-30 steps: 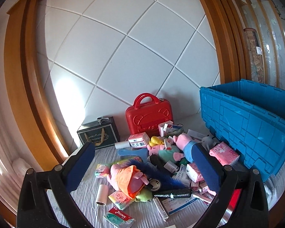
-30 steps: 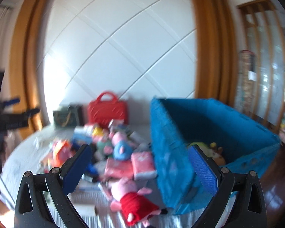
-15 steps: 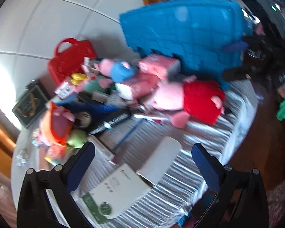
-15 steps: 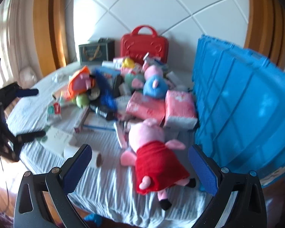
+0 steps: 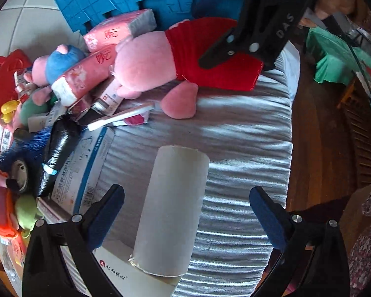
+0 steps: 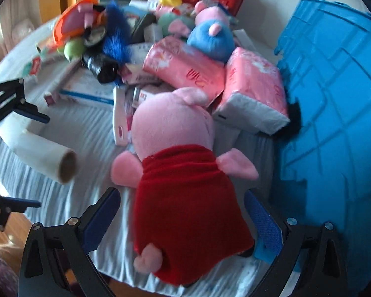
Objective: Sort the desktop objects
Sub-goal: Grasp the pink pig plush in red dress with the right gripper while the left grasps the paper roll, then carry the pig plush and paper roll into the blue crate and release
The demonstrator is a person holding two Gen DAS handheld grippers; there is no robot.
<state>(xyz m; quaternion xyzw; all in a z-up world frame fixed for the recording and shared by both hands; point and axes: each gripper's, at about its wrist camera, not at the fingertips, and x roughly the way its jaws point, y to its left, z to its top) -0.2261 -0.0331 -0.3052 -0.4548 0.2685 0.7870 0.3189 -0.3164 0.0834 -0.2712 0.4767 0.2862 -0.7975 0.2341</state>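
Facing roll (image 5: 172,212) left, pig (image 6: 183,198) right.

in the right wrist view, the pig plush (image 6: 175,163) lies centre frame, roll (image 6: 44,153) at left, bin (image 6: 334,104) at right, tissue packs (image 6: 254,91) behind it.

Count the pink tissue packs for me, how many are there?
2. One pink tissue pack leans against the blue crate; the other lies left of it, behind the pig plush. More may be buried.
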